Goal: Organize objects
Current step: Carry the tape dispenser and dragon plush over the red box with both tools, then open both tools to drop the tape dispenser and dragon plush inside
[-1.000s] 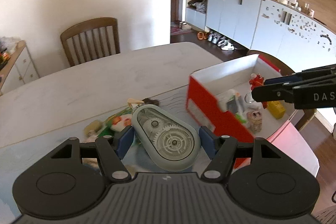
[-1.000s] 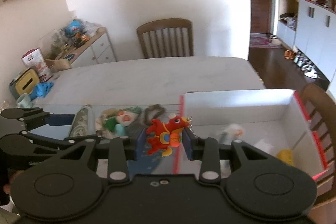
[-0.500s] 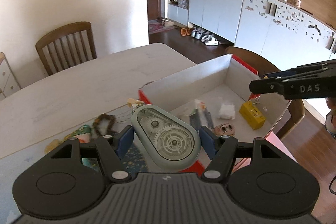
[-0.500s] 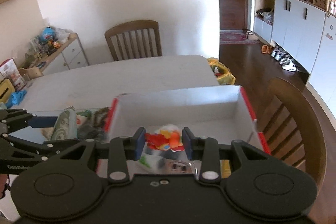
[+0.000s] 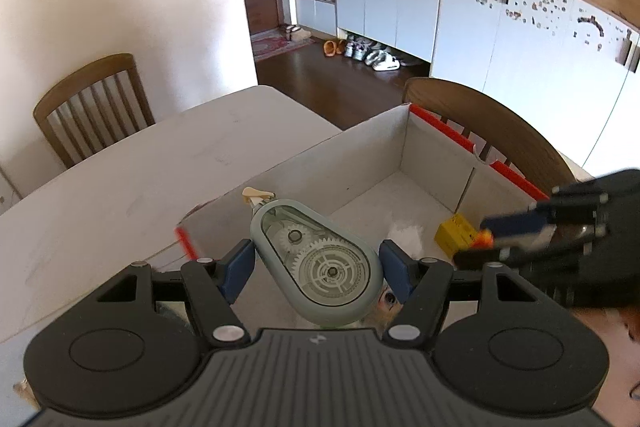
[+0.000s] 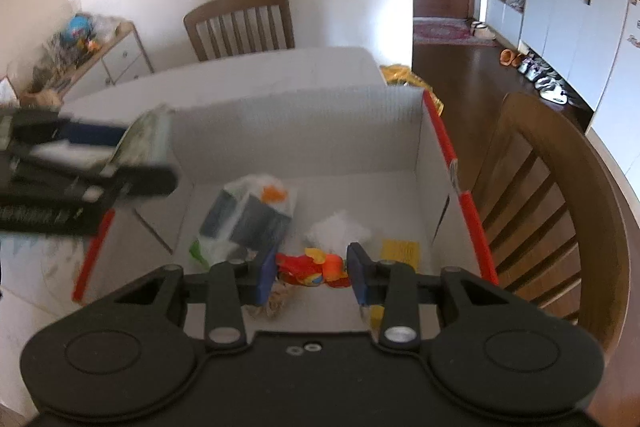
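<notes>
1. Holding the tape dispenser (image 5: 320, 263), your left gripper (image 5: 318, 267) is clamped on its sides above the box (image 5: 360, 163), just inside the near red edge.
2. Your right gripper (image 6: 310, 273) is clamped on the red toy (image 6: 310, 269), low over the box floor.
3. Open floor lies along the far wall; a packet (image 6: 248, 219), white wad (image 6: 336, 229) and yellow block (image 6: 400, 253) crowd the near half.

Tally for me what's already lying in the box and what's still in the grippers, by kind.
In the box:
Clear packet: 1
White crumpled wad: 1
Yellow block: 1
Small pale item, partly hidden by the fingers: 1
Held:
Correction tape dispenser, left gripper: 1
Red-orange toy, right gripper: 1
Total: 6
</notes>
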The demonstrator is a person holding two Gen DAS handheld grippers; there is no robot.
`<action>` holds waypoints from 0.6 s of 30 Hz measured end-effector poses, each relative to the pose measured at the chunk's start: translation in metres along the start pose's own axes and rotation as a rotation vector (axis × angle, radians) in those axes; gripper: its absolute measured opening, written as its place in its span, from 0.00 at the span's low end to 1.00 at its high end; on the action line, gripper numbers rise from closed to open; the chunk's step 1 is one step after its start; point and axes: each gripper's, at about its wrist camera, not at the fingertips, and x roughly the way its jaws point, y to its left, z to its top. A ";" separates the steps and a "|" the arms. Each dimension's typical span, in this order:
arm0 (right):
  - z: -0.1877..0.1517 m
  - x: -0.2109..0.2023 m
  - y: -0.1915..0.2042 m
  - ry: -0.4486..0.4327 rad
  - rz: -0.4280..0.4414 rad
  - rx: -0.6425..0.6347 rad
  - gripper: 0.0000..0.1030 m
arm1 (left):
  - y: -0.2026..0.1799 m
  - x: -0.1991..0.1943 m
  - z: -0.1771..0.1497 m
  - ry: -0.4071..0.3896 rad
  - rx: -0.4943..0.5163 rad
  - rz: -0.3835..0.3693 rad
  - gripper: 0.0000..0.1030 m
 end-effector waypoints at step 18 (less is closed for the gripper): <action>-0.010 0.022 -0.001 0.062 0.019 -0.099 0.35 | -0.043 0.087 0.022 0.117 0.024 -0.110 0.66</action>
